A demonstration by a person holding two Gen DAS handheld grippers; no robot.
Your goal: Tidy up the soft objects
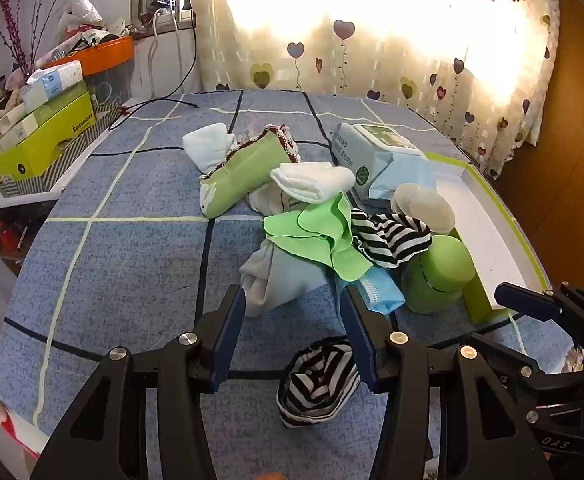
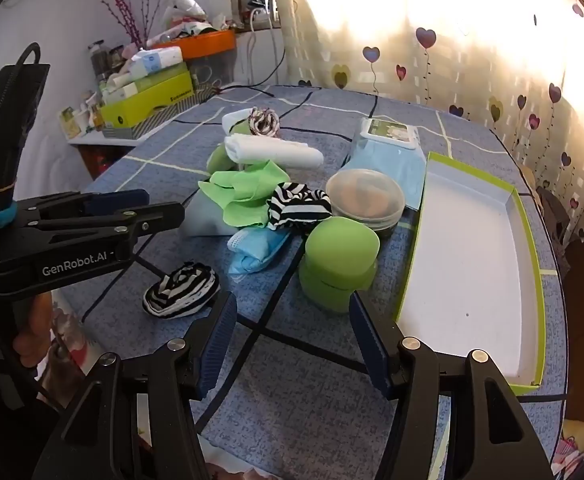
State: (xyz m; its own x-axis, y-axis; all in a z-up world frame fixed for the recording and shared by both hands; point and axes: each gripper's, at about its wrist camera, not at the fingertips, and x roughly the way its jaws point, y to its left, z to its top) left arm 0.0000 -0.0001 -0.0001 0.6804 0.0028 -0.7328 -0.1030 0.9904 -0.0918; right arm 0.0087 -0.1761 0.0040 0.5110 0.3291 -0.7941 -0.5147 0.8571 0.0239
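A rolled black-and-white striped sock point(image 1: 318, 384) point(image 2: 180, 290) lies on the blue bedspread, below and between my left gripper's point(image 1: 292, 300) point(image 2: 164, 205) wide jaws, untouched. This gripper is open. My right gripper point(image 2: 292, 304) is open too, with only bedspread between its fingers point(image 1: 528, 304). Just ahead of it stands a green round container point(image 2: 340, 264) point(image 1: 440, 276). Behind is a pile: green cloth point(image 1: 316, 236) point(image 2: 244, 196), a second striped sock point(image 1: 392, 236) point(image 2: 298, 204), blue face mask point(image 1: 380, 292) point(image 2: 256, 252), white rolled towel point(image 1: 312, 180) point(image 2: 276, 150) and a grey-white cloth point(image 1: 280, 280).
A shallow white box with green walls point(image 2: 472, 264) point(image 1: 488, 232) lies open at the right. A wipes pack point(image 2: 388, 140) and a clear round tub point(image 2: 366, 196) sit behind the pile. A cluttered side shelf with a green carton point(image 1: 44, 136) stands at the left; curtains hang at the back.
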